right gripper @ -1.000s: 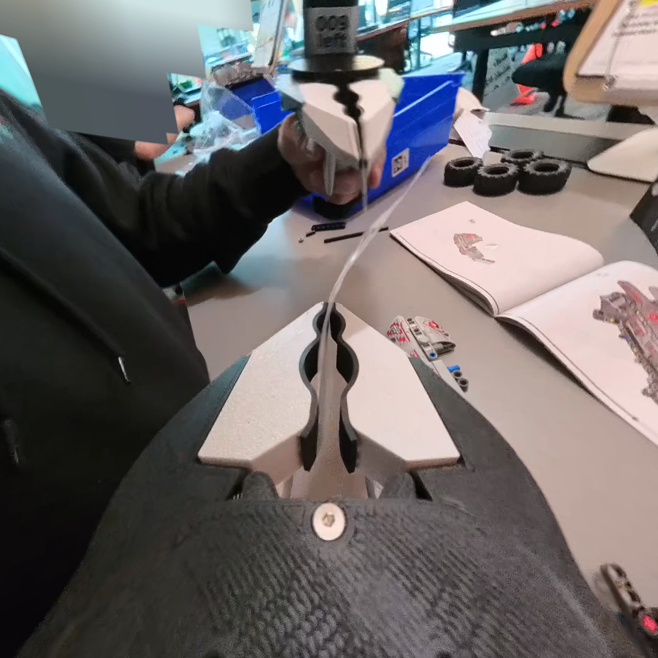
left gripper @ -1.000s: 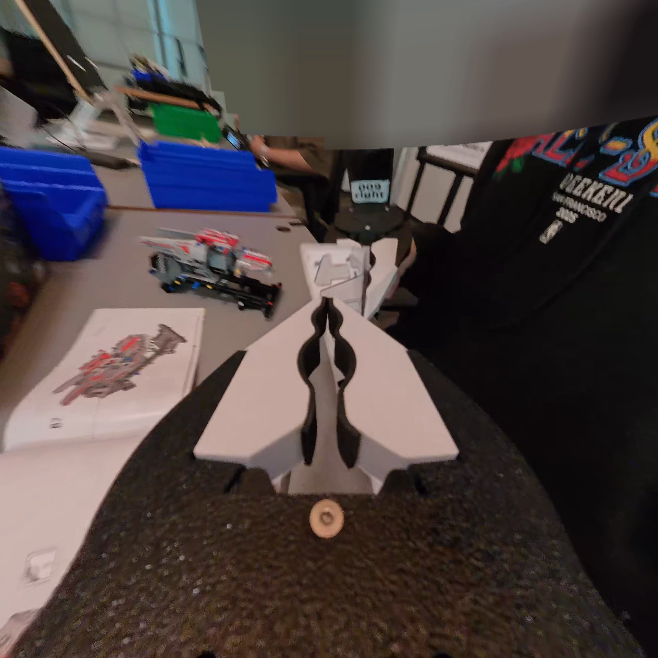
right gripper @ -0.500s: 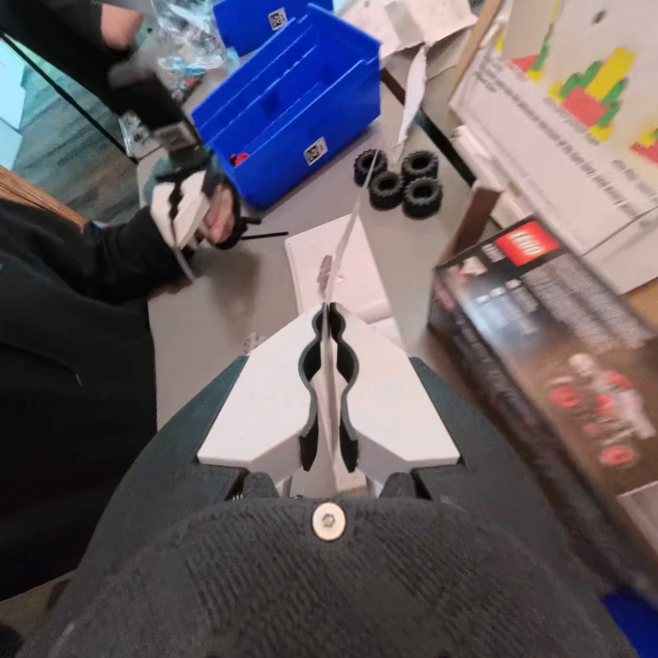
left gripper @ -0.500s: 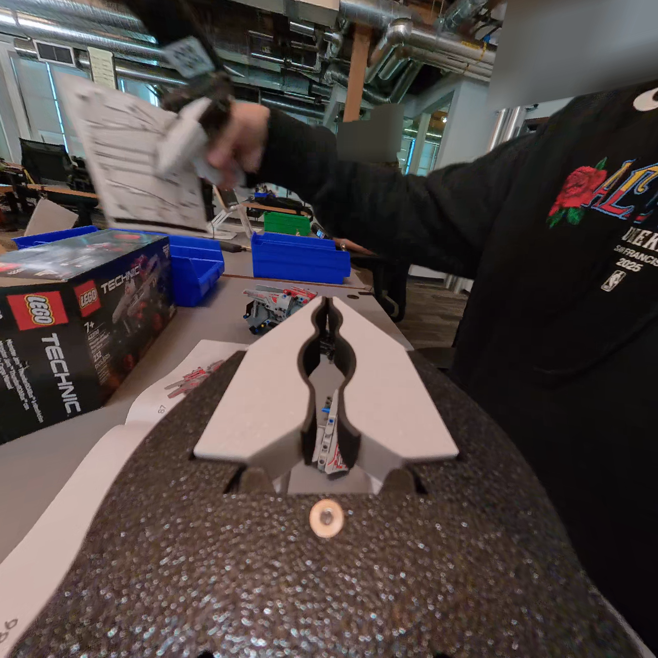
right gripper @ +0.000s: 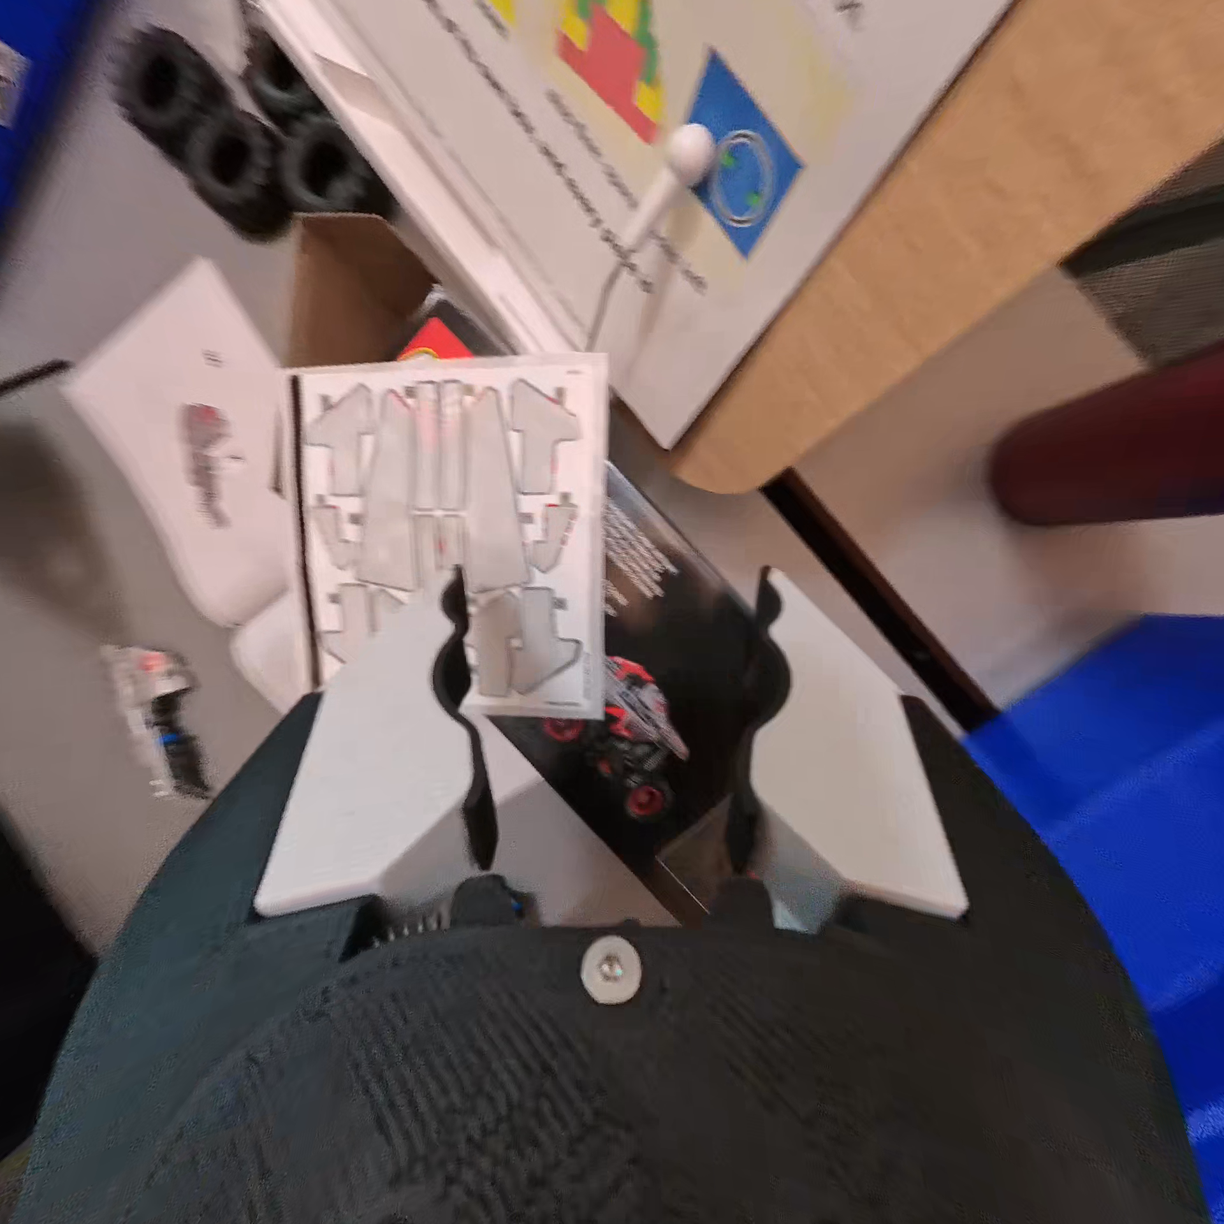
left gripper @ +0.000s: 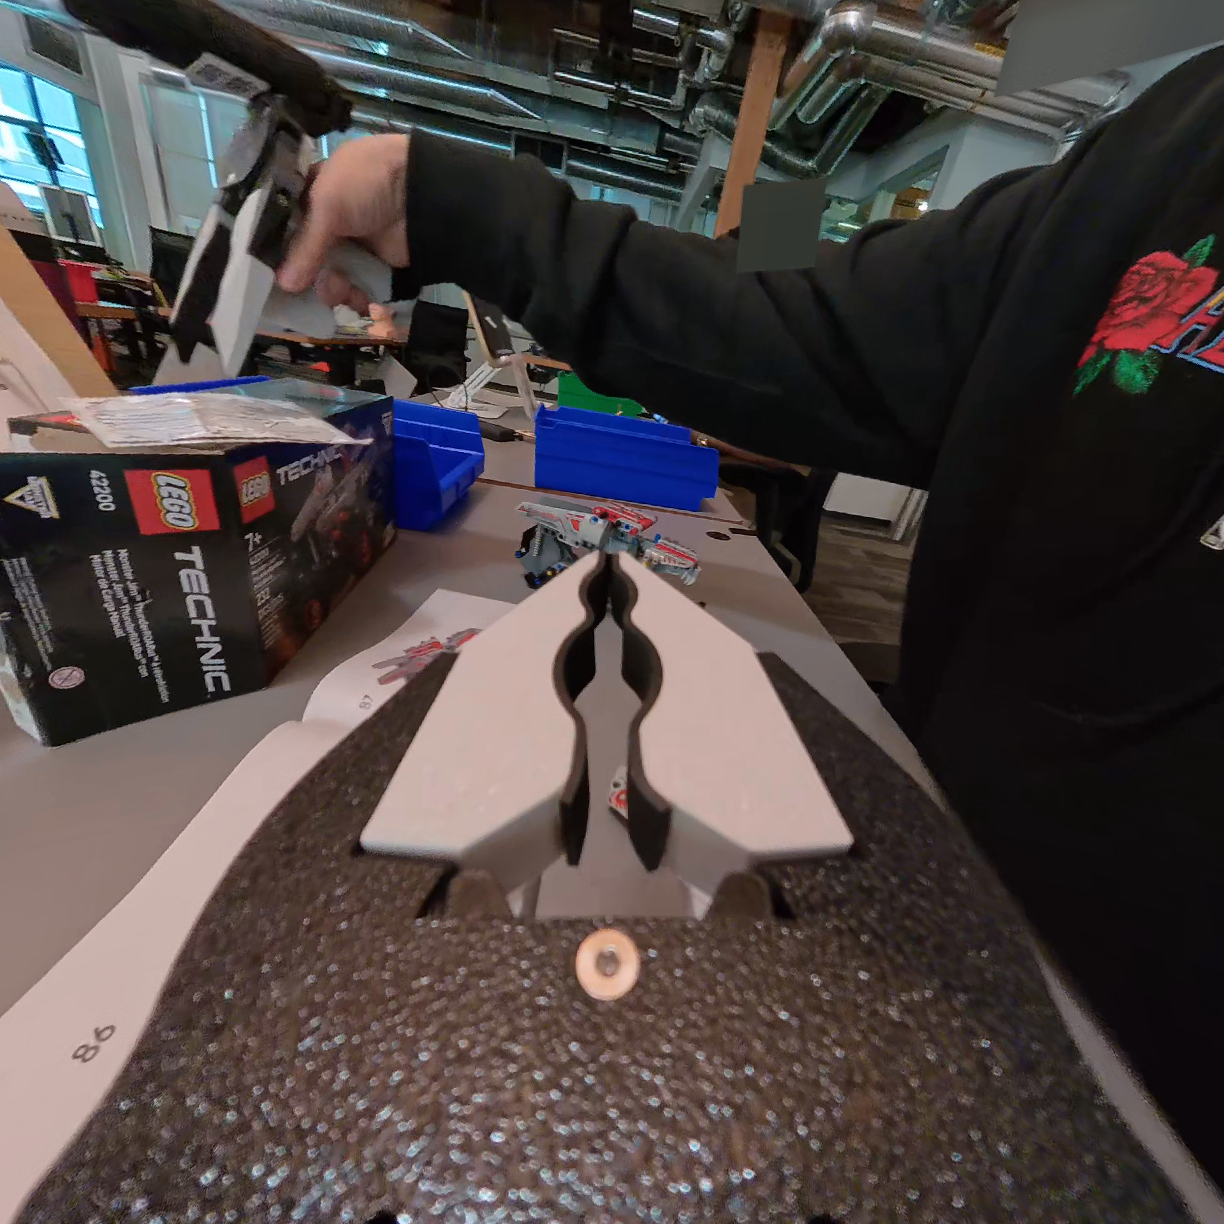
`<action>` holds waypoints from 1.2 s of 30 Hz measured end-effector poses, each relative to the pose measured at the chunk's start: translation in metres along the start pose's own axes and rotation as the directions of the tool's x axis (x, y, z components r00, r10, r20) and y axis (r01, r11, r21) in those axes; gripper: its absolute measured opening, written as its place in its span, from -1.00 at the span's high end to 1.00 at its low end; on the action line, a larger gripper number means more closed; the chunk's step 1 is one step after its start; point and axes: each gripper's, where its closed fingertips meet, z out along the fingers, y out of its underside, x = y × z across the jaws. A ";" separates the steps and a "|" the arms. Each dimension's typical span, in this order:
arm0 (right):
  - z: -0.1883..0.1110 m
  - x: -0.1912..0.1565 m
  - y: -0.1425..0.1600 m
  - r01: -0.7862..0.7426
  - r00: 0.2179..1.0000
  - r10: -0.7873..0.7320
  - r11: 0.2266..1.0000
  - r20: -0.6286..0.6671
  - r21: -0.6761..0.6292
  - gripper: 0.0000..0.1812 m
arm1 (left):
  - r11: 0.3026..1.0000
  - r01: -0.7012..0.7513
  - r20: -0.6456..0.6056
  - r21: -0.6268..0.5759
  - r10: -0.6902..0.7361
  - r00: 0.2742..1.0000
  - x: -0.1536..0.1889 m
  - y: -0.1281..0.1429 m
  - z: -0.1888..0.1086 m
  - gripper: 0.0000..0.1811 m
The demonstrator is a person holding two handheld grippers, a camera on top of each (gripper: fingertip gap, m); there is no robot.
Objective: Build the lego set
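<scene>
In the left wrist view my left gripper (left gripper: 608, 563) is shut above the open instruction booklet (left gripper: 410, 656); nothing shows between its tips. The partly built grey and red model (left gripper: 603, 536) stands on the table beyond it. My right gripper (right gripper: 612, 583) is open and empty, hovering over the black set box (right gripper: 662, 662). The white sticker sheet (right gripper: 450, 530) lies flat on the box top between and ahead of its fingers. The left wrist view shows the right gripper (left gripper: 205, 357) raised above the box (left gripper: 165, 576) and the sheet (left gripper: 199, 417).
Several black tyres (right gripper: 232, 152) lie beyond the booklet (right gripper: 172, 450). A small stickered piece (right gripper: 155, 715) lies at the left. Blue bins (left gripper: 622, 457) stand at the far table edge, another (right gripper: 1093, 795) at the right. A large cardboard board (right gripper: 861, 232) rises behind the box. A black-sleeved arm (left gripper: 728, 318) spans above the table. The gap from one gripper's tips to the other's is roughly 35 centimetres.
My right gripper carried the sticker sheet over the set box, opened and let it go; the sheet now lies on the box. My left gripper stays shut and has tilted slightly.
</scene>
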 end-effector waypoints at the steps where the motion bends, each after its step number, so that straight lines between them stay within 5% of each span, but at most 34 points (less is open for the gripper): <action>1: -0.006 0.008 0.001 0.013 0.998 -0.013 1.000 -0.062 -0.004 -0.07 | 1.000 -0.006 0.016 -0.001 0.006 1.000 -0.002 0.000 0.001 1.00; 3: -0.026 0.020 0.004 0.030 0.984 -0.031 1.000 -0.177 -0.008 -0.24 | 0.999 -0.037 0.070 -0.023 0.038 0.997 -0.006 0.001 0.003 1.00; 6: -0.077 0.017 0.001 0.058 0.934 -0.012 0.991 -0.356 0.120 -0.17 | 0.978 -0.180 0.198 -0.102 0.197 0.960 -0.010 0.004 0.010 1.00; 9: -0.106 -0.073 0.007 0.091 0.974 -0.006 0.927 -0.227 0.365 0.02 | 0.877 -0.417 0.337 -0.237 0.477 0.812 -0.011 0.003 0.022 1.00; 11: -0.103 -0.158 0.026 0.090 0.996 -0.066 0.859 -0.066 0.503 0.06 | 0.731 -0.583 0.373 -0.354 0.682 0.629 -0.006 0.000 0.031 1.00; 14: -0.078 -0.261 0.064 -0.091 0.984 -0.035 0.743 0.174 0.663 0.07 | 0.414 -0.740 0.345 -0.530 0.903 0.257 0.003 -0.004 0.044 1.00; 17: -0.044 -0.307 0.093 -0.421 0.890 0.136 0.608 0.434 0.673 0.15 | 0.105 -0.791 0.273 -0.603 0.959 -0.081 0.023 -0.008 0.057 1.00; 20: -0.035 -0.322 0.104 -0.693 0.697 0.178 0.417 0.695 0.588 0.44 | -0.062 -0.797 0.229 -0.601 0.942 -0.246 0.039 -0.003 0.067 1.00; 23: -0.043 -0.320 0.107 -0.774 0.618 0.150 0.288 0.772 0.564 0.70 | -0.141 -0.796 0.209 -0.589 0.925 -0.318 0.052 -0.001 0.073 1.00; 36: -0.037 -0.336 0.106 -0.835 0.513 0.100 0.290 0.853 0.468 0.86 | -0.265 -0.761 0.146 -0.592 0.893 -0.425 0.067 0.001 0.076 1.00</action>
